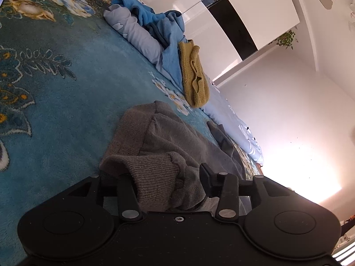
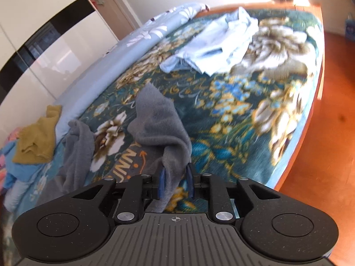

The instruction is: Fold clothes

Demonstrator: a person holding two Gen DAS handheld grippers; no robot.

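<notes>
A grey sweater (image 1: 168, 133) lies crumpled on the teal flowered blanket (image 1: 66, 110) of a bed. My left gripper (image 1: 164, 177) is shut on a thick bunch of its ribbed hem; the cloth hides the left finger, and only the right finger (image 1: 205, 177) shows. In the right wrist view the same grey sweater (image 2: 159, 124) rises in a peak from my right gripper (image 2: 176, 177), whose blue-padded fingers (image 2: 161, 182) are shut on a fold of it. Orange lettering (image 2: 131, 164) shows on the sweater just left of the fingers.
A mustard knit garment (image 1: 195, 77) and a heap of blue clothes (image 1: 159, 26) lie along the far side on a pale floral duvet (image 2: 144, 35). A light blue shirt (image 2: 219, 42) lies further down the bed. The wooden bed edge (image 2: 319, 66) borders an orange floor.
</notes>
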